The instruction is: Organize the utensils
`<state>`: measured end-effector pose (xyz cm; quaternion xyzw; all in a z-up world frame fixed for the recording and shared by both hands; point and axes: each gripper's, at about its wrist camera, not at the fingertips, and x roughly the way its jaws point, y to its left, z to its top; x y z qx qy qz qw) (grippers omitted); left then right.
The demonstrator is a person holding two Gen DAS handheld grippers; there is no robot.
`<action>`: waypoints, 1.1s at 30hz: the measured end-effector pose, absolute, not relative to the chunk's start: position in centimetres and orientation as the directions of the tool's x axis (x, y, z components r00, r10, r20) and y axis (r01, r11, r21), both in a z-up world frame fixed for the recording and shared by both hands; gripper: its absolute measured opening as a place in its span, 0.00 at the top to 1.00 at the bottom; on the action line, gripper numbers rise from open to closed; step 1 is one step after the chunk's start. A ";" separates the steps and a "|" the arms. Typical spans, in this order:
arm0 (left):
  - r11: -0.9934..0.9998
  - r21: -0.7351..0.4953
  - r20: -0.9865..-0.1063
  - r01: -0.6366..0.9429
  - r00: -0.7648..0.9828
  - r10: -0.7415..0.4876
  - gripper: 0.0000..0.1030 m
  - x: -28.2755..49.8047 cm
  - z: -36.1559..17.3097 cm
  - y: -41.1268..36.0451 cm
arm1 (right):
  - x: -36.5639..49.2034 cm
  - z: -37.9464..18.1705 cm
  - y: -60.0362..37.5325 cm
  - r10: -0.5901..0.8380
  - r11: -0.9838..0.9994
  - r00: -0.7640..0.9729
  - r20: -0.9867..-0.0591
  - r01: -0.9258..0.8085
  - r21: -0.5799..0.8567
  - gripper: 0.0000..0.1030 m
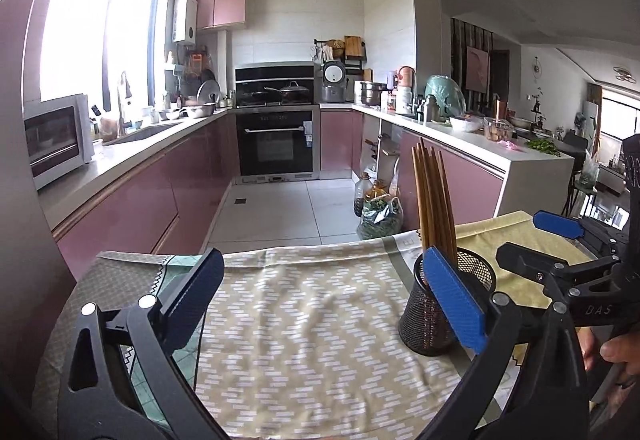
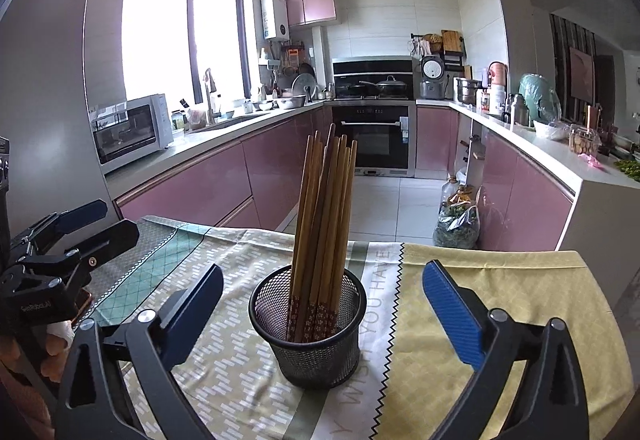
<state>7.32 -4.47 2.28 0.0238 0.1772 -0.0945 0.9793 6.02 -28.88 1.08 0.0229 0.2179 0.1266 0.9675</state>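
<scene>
Upright, the chopsticks point(image 2: 320, 224) stand handle-down in a mesh cup point(image 2: 308, 336) on the clothed table point(image 2: 480, 280), tips fanning upward; both grippers, left point(image 1: 332, 300) and right point(image 2: 320, 316), are spread wide, empty.

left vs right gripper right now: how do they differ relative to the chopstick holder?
The right gripper points straight at the mesh holder, which sits centred between its open fingers. The left gripper points at bare tablecloth, with the holder off to its right, partly behind one finger. Shared: both are wide open and hold nothing; the chopsticks stand in the holder.
</scene>
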 end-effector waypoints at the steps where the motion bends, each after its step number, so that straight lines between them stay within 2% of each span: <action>1: 0.982 0.010 -0.344 0.189 0.923 -0.174 0.05 6.9 2.3 -4.1 | 5.6 1.0 -28.8 0.248 0.969 0.878 -0.408 -0.231 0.092 0.06; 12: 0.992 0.017 -0.296 0.129 0.948 -0.118 0.05 3.0 2.5 -2.2 | 1.6 1.1 -27.2 0.211 0.977 0.920 -0.332 -0.206 0.051 0.06; 33: 0.995 0.016 -0.243 0.100 0.965 -0.094 0.05 -0.3 2.7 -1.5 | -1.3 1.2 -25.8 0.193 0.981 0.933 -0.304 -0.195 0.025 0.06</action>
